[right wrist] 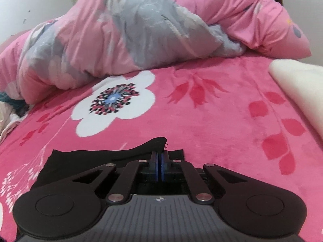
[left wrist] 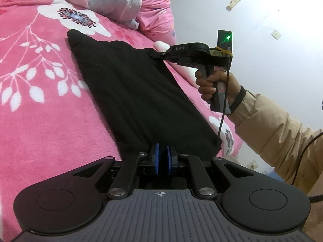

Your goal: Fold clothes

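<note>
A black garment (left wrist: 137, 92) lay flat along the pink floral bed (left wrist: 40, 121), near its right edge. My left gripper (left wrist: 163, 153) had its jaws clamped on the garment's near edge; my right gripper (right wrist: 160, 157) pinched its far corner.

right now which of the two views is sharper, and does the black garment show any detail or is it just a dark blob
Left wrist view: sharper, even indoor light, no glare; the black garment shows faint creases but mostly reads as a dark mass, and the fisheye bends the wall. Right wrist view: softer; the crumpled quilt is smeared, and the garment edge at the right hand-held gripper is featureless black.
</note>
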